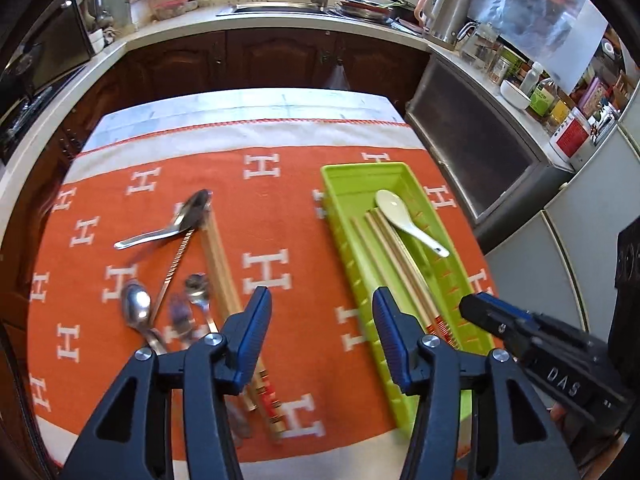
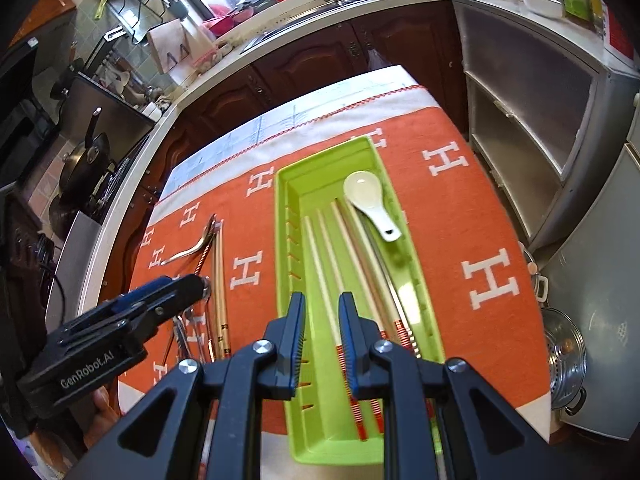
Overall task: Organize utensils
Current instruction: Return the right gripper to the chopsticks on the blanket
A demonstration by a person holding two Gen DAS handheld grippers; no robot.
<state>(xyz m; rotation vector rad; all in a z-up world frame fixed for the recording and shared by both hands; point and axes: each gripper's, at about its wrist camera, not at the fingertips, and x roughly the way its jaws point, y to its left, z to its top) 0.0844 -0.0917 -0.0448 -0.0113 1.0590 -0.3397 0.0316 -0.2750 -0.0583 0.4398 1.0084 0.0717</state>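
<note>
A lime green tray (image 1: 340, 184) (image 2: 284, 240) lies on the orange cloth, holding a white ceramic spoon (image 1: 404, 216) (image 2: 368, 196) and several chopsticks (image 1: 400, 272) (image 2: 324, 256). Left of it on the cloth lie a large metal spoon (image 1: 188, 216), a small spoon (image 1: 136, 304), a twisted-handle utensil (image 1: 176, 268) and a pair of chopsticks (image 1: 220, 272). My left gripper (image 1: 320, 312) (image 2: 192, 284) hovers open between the loose utensils and the tray, holding nothing. My right gripper (image 2: 322, 312) (image 1: 480, 312) hangs over the tray's near end, jaws narrowly apart above the chopsticks, pressing on none.
The orange cloth (image 1: 280, 208) with white H marks covers a small table. Dark wood cabinets and a counter with a sink (image 1: 280, 8) run behind. A frosted-door cabinet (image 2: 520, 112) and a steel pot lid (image 2: 564, 356) stand to the right.
</note>
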